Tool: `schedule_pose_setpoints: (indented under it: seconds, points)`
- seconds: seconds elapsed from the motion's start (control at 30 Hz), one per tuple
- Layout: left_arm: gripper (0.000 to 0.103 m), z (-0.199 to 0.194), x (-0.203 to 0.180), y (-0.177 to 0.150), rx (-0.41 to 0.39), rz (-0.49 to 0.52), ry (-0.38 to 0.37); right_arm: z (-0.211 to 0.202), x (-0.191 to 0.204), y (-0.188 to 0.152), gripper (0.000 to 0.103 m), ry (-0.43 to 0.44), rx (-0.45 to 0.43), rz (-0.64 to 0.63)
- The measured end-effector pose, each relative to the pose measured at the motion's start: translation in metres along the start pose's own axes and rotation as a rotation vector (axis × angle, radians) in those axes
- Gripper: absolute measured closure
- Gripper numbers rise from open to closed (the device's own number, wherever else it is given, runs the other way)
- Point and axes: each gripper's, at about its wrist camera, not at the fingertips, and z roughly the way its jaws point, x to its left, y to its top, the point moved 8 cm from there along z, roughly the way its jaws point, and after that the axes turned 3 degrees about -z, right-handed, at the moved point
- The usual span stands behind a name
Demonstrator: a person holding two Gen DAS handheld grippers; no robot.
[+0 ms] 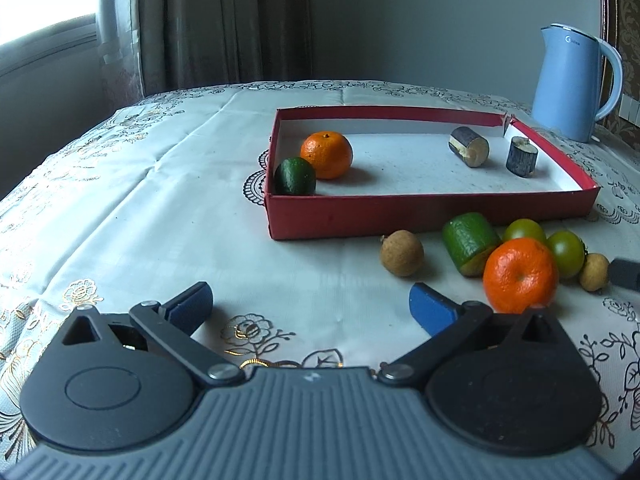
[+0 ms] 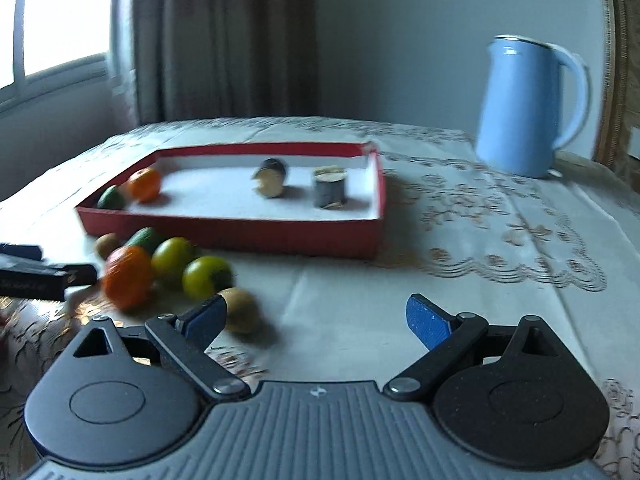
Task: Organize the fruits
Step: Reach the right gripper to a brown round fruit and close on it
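- Left wrist view: we see our left claw (image 1: 311, 302) spread wide and empty, blue pads apart, hovering low over the counter (image 1: 120, 208), which wears a white cloth with gold and black floral print.
- A red tray (image 1: 420, 216) with a white floor sits ahead. Inside, at its near left corner, a dark green fruit (image 1: 295, 176) touches a tray orange (image 1: 327, 155). At the far right end, two cut log pieces (image 1: 469, 146), one lying on its side, one upright.
- Loose fruit lies on the cloth just in front of the tray's near wall: a brown longan (image 1: 401, 253), a cut green piece (image 1: 472, 243), two green tomatoes (image 1: 566, 253), a loose orange (image 1: 520, 275) nearest our right pad, and a second small longan (image 1: 595, 271) at the far right.
- A blue kettle (image 1: 568, 80) stands behind the tray's right corner. It bears a small logo near the top; we cannot read it for certain.
- Right wrist view (blurred): our right claw (image 2: 316, 318) is also wide open, holding nothing. Its left pad sits just beside a longan (image 2: 242, 310). The fruit cluster lies to its left, tray beyond, kettle far right.
- A dark part of the left claw shows at that view's left edge; any printing on it is too blurred to read.
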Motion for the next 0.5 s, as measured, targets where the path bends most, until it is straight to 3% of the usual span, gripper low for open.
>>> schedule_pose_setpoints:
  seconds: [0.33, 0.5]
  points:
    - [0.000, 0.001, 0.000, 0.000, 0.001, -0.001, -0.001, 0.011, 0.025, 0.001, 0.046, 0.055, 0.024, -0.054]
    - [0.000, 0.001, 0.000, 0.000, 0.001, -0.002, -0.001, 0.018, 0.029, 0.000, 0.055, 0.064, 0.044, -0.060]
